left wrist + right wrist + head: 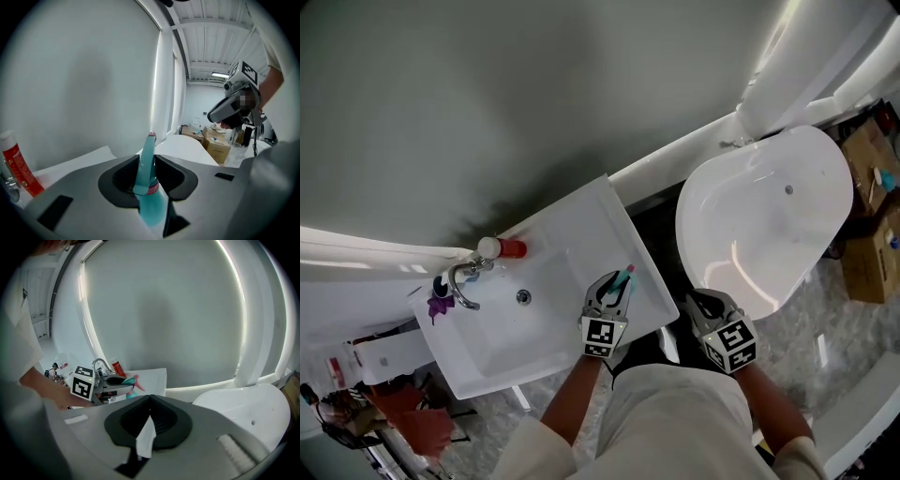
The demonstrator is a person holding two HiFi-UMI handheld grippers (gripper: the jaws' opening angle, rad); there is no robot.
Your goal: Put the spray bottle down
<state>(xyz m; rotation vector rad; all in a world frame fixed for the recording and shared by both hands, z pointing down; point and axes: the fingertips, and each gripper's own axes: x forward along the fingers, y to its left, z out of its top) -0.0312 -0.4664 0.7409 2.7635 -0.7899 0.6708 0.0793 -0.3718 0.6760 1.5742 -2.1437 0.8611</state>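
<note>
Left claw [149,163] clamped on spray bottle [151,206] neck, above sink [600,211] ledge for set-down; right claw [149,404] pinching paper scrap [146,439].

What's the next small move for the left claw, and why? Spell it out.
Probably lower the left claw until the spray bottle rests its base on the sink's flat right ledge. The claw is clamped on the bottle's neck, and the bottle seems to hang over that ledge, not yet set down.
</note>
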